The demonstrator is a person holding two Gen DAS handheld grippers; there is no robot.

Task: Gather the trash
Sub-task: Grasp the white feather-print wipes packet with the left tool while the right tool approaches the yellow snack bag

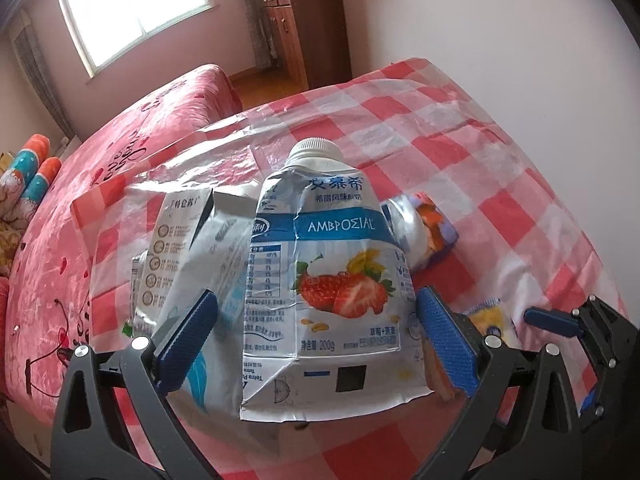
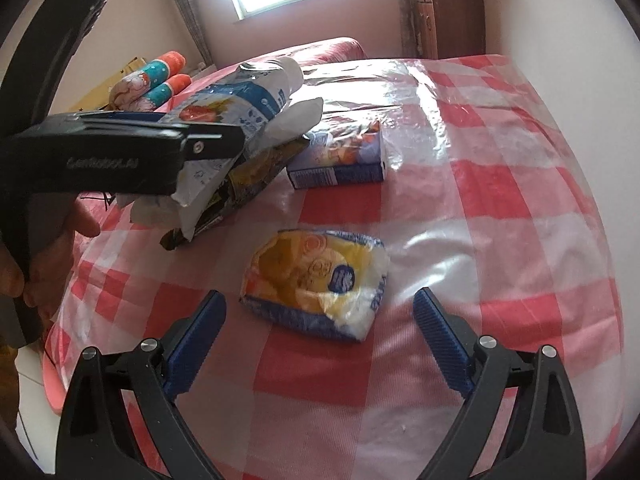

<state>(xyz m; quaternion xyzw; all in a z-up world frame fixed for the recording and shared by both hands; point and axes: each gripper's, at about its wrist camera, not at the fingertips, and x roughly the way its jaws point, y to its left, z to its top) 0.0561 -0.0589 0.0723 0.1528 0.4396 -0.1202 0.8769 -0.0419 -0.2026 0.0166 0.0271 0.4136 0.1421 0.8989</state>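
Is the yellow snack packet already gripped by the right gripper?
No: the yellow snack packet lies on the checked tablecloth ahead of the open right gripper.

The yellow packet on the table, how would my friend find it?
Look at the red-and-white checked tablecloth. Nearest the open right tongs lies a crumpled yellow snack packet, flat and alone. The purple-blue box behind it is stiff and square; only the packet is soft, yellow, with a blue round badge.

Daylight pouring in from the blown-out window [image 1: 132, 8], glare streaking the plastic tablecloth [image 2: 360, 92], soft shadows, fisheye bending, dark vignetted corners.
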